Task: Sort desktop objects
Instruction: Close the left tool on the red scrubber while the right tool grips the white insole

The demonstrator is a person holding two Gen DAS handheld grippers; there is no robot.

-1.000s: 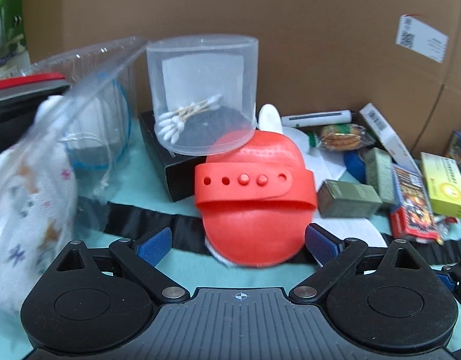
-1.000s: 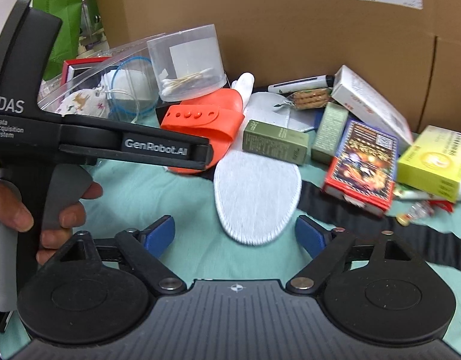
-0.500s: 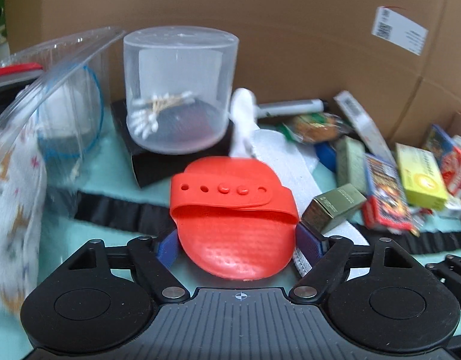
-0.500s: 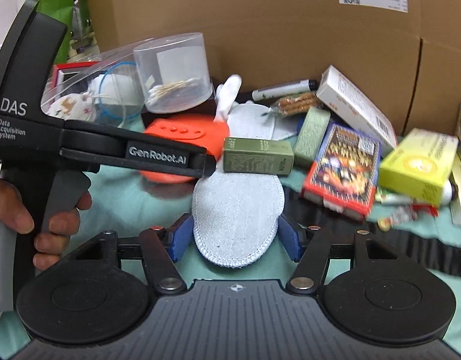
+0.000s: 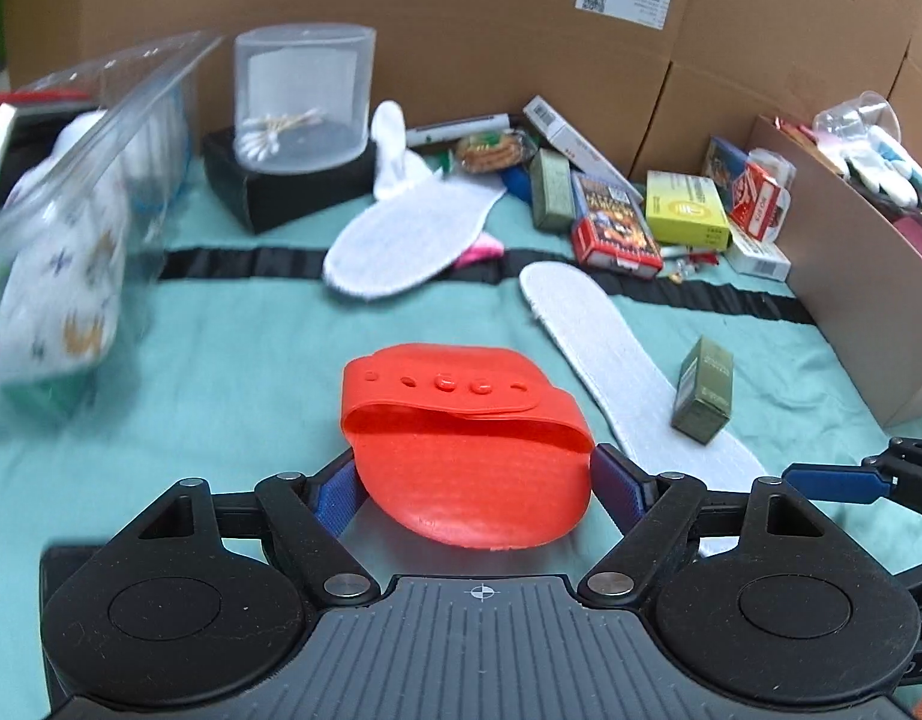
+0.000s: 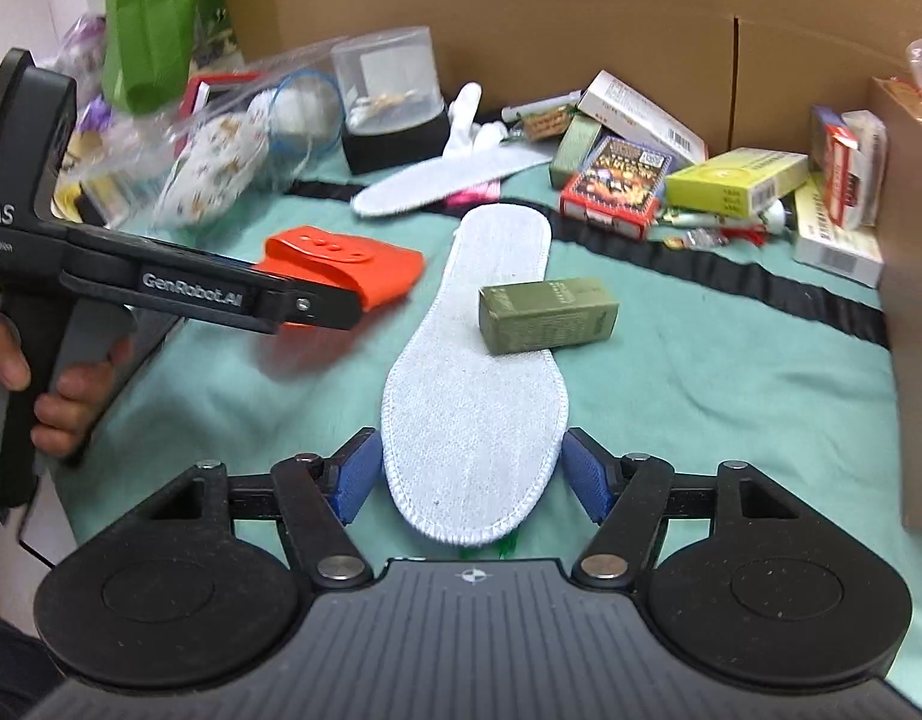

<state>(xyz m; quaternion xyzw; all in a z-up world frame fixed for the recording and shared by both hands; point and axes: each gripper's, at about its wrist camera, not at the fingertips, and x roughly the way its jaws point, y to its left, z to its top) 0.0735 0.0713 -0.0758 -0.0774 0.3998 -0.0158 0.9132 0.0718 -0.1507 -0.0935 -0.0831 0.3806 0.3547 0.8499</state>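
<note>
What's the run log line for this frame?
left hand-held gripper: shut on orange brush | right hand-held gripper: shut on white insole | green box: resting on insole

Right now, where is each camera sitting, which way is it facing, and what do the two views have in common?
Left wrist: rides on the left gripper, looking forward over the orange silicone mitt clamped between its fingers; the right gripper's fingertip shows at right.
Right wrist: rides on the right gripper, looking along the white insole it grips; the left gripper and the person's hand show at left.
Shared: mitt, insole, green box, cardboard wall.
</note>
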